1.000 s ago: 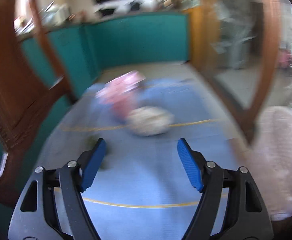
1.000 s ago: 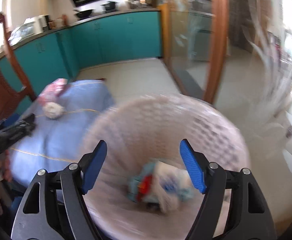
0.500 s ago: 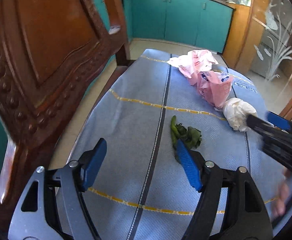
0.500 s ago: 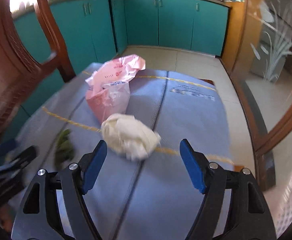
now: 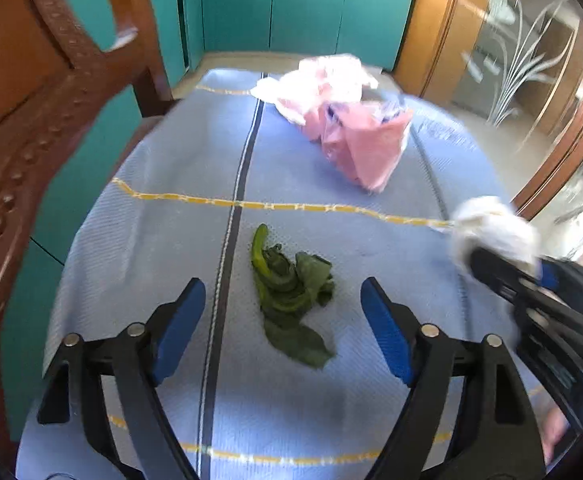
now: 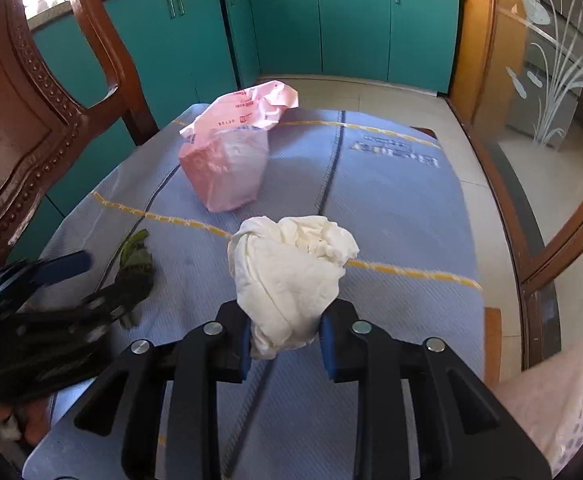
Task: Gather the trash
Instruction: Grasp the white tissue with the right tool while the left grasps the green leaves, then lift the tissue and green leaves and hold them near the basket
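Gripping the tissue (image 6: pixel 291 276), your right gripper (image 6: pixel 285 338) has its fingers clenched on the wad's lower end, the rest bulging out ahead over the cloth (image 6: pixel 391 208). Your left gripper (image 5: pixel 282 320) is spread wide, its fingers either side of the greens (image 5: pixel 291 292), which lie flat on the cloth and not yet pinched. Farther back sits the pink bag (image 6: pixel 227 168), untouched. A white basket (image 6: pixel 563 404) shows at the right edge. By the look of it three pieces are left: one in hand, two on the table
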`<state>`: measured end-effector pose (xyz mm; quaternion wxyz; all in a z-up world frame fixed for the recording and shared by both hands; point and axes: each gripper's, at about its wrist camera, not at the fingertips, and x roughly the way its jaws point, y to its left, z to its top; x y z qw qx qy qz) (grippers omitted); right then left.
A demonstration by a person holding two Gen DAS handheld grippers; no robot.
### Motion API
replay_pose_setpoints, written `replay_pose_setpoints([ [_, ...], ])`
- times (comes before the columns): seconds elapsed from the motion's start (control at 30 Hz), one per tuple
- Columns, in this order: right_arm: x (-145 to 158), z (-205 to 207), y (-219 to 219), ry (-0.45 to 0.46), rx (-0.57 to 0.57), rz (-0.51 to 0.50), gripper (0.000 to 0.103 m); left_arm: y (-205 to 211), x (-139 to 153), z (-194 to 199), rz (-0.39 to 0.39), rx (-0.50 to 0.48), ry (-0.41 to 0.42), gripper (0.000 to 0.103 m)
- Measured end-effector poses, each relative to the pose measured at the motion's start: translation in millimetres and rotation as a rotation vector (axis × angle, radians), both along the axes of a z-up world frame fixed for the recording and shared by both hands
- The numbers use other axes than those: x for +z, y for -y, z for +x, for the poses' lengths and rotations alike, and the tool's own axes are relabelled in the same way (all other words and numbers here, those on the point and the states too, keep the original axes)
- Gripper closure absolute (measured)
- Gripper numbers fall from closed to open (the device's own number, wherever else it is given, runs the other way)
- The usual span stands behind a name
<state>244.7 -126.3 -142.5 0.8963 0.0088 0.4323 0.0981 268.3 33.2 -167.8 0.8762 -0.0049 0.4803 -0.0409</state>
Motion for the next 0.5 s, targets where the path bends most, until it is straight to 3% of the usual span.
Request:
replay_pose_setpoints([
  [0.07,-1,-4,-3,-0.003,0.011,-0.025,0.075,5,-4,1,0.041,0.007,0.008,0.049],
  [0.13,2,-14,-3,-0.002,0.022,-0.024,0.075,6,-2,-2,0.027,0.004,0.01,0.077],
  [0.2,7,-25,-2,0.008,0.031,-0.02,0.075,4,0,-9,0.039,0.019,0.022,0.085],
  [0.37,22,-58,3,0.05,0.036,-0.03,0.075,-8,26,-40,0.005,0.065,0.151,0.088],
  [0.5,34,-81,10,0.083,0.028,-0.018,0.075,-6,49,-76,0.035,0.085,0.288,0.088],
])
